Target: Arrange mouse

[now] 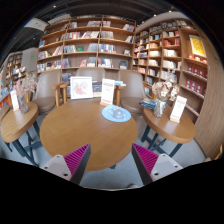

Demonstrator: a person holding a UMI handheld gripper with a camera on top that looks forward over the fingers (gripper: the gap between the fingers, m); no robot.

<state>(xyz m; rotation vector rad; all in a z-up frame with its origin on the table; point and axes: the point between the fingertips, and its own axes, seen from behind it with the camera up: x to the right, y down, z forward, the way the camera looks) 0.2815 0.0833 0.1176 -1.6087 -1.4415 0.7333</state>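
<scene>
No mouse shows in the gripper view. My gripper (111, 160) is open and holds nothing; its two fingers with pink pads (76, 156) stand wide apart. Between and beyond the fingers is a round wooden table (80, 125). A round blue-patterned plate-like thing (116, 113) lies on the table's right part.
Two smaller wooden tables stand at the left (14, 122) and at the right (168, 128). A low wooden display stand (90, 92) with books and cards is beyond the round table. Bookshelves (90, 45) line the far walls. Grey floor (112, 170) lies just below the fingers.
</scene>
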